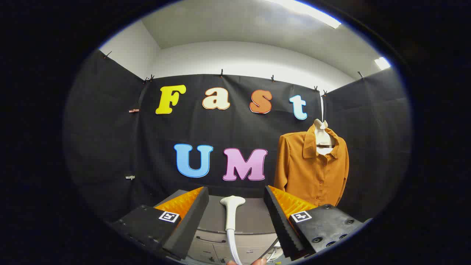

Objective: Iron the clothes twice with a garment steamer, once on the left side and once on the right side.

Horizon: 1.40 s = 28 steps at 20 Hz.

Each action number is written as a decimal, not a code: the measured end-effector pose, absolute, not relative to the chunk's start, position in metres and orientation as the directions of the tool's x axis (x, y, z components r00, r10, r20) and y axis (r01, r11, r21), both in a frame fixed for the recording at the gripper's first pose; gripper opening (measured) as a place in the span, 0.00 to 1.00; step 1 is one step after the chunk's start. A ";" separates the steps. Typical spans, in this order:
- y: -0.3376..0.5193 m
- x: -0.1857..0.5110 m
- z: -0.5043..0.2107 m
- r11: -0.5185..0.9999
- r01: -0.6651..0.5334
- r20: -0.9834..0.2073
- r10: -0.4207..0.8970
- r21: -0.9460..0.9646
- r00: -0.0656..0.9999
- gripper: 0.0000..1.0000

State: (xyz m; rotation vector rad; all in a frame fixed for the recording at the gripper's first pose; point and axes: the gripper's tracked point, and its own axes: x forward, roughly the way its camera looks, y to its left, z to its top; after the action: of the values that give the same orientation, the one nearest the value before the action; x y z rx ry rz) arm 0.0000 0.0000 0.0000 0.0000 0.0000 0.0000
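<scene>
Just left of the steamer [232, 211] sits one finger of the gripper [235, 206], the other finger just right of it, jaws wide apart and neither touching it. The steamer stands upright between them, its hose [232, 246] trailing down toward fingertips [259, 261] of a person. Behind the steamer, a grey cabinet [250, 221]. Right of the steamer and beyond the fingers, the orange shirt [312, 169] hangs buttoned on its hanger [323, 141].

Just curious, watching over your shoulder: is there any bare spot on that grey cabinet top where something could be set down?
The grey cabinet top looks bare on either side of the white steamer head, which stands between the open fingers of the hand-held gripper, untouched. It gets crowded on the side where the orange shirt hangs just beyond one finger.
</scene>
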 end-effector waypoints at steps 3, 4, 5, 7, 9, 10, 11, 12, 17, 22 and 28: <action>-0.001 -0.002 0.004 1.000 -0.004 0.014 0.004 -0.005 1.000 0.97; -0.001 -0.003 0.004 1.000 -0.005 0.016 0.005 -0.008 1.000 0.98; -0.001 -0.004 0.005 1.000 -0.007 0.017 0.007 -0.012 1.000 0.98; -0.002 -0.005 0.006 1.000 -0.010 0.017 0.010 -0.016 1.000 0.98; -0.002 -0.007 0.008 1.000 -0.009 0.019 0.009 -0.016 1.000 0.98; -0.003 -0.008 0.009 1.000 -0.006 0.022 0.006 -0.016 1.000 0.98; -0.003 -0.008 0.010 1.000 -0.002 0.025 0.002 -0.015 1.000 0.98; -0.003 -0.009 0.011 1.000 0.002 0.028 -0.002 -0.016 1.000 0.98; -0.002 -0.013 0.012 1.000 0.014 0.031 -0.013 -0.011 0.999 0.98; 0.001 -0.010 0.007 1.000 0.012 0.015 -0.012 0.000 1.000 0.98; 0.005 0.006 -0.015 1.000 0.012 -0.051 -0.013 -0.010 0.999 0.98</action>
State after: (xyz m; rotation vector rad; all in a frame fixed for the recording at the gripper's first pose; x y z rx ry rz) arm 0.0059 0.0050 -0.0149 -0.0094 0.0514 -0.0127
